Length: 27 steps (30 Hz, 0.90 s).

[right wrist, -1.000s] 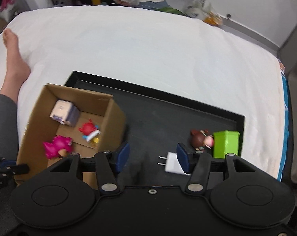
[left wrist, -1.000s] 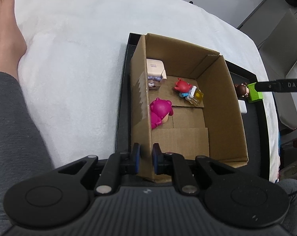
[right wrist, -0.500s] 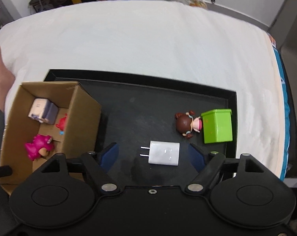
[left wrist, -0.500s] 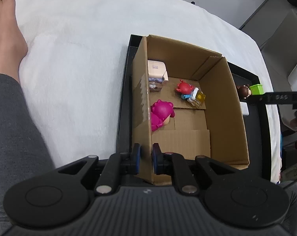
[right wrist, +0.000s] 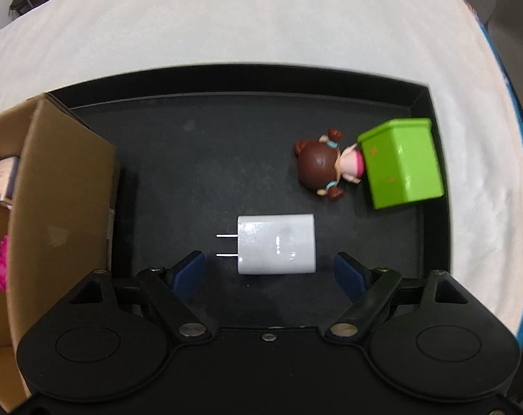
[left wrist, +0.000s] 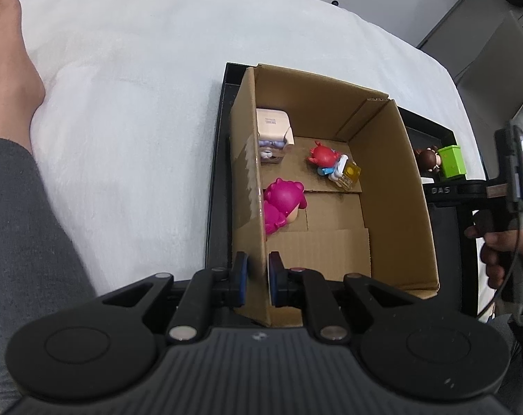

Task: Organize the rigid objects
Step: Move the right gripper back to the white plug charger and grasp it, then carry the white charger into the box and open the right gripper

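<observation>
A cardboard box (left wrist: 393, 186) stands on a black tray (right wrist: 206, 159). My left gripper (left wrist: 258, 278) is shut on the box's near left wall. Inside lie a pink plush figure (left wrist: 282, 204), a red figure (left wrist: 325, 157) with a yellow block, and a small white box (left wrist: 273, 128). In the right wrist view a white charger plug (right wrist: 277, 243) lies flat on the tray, prongs to the left. My right gripper (right wrist: 270, 275) hangs just above it, jaws opening, pads wide on either side and not touching it. A brown-haired doll (right wrist: 322, 167) lies against a green cube (right wrist: 401, 162).
The tray rests on a white bedsheet (left wrist: 123, 103). A person's leg in grey and a bare foot (left wrist: 5, 52) lie at the left. A hand (left wrist: 500, 245) holds the right gripper's handle at the right edge. The box wall (right wrist: 53, 214) stands left of the plug.
My right gripper has come down toward the tray and spread its jaws; the plug, earlier beside the right finger, now sits centred between them. The left gripper and box have not moved.
</observation>
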{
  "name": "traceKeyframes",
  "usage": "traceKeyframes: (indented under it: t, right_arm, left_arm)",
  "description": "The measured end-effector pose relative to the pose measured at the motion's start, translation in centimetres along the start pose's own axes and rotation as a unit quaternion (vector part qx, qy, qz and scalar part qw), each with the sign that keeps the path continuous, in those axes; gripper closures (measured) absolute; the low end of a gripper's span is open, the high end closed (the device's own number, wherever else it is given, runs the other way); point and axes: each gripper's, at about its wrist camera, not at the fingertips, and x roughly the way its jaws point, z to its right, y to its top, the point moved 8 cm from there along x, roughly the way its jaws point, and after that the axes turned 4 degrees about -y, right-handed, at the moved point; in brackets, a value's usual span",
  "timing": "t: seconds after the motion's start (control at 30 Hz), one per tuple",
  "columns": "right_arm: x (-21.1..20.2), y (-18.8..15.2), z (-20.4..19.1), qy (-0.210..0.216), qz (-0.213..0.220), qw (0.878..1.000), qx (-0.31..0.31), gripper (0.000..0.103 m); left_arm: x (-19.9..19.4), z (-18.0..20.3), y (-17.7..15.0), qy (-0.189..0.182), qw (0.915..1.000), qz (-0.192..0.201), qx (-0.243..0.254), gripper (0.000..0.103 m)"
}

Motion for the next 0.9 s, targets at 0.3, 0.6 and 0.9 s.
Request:
traceKeyframes:
  t: [0.3,0.6,0.9]
  right_arm:
    - [-0.5,-0.4,0.3,-0.008,0.008,1.0,0.003,0.043]
    - [-2.5,-0.8,1.1,-0.004,0.023,1.0,0.012,0.043]
    - [-4.8,-0.2,1.2,0.0,0.036,0.999,0.008,0.043]
  left_arm:
    - [0.1,0.3,-0.1,0.006,1.0,0.0,0.002,0.091]
    - [0.1,0.2,0.0,0.005,1.0,-0.002,0.001,0.091]
    - [-0.1,0.2,-0.1,0.002,1.0,0.001,-0.008,0.092]
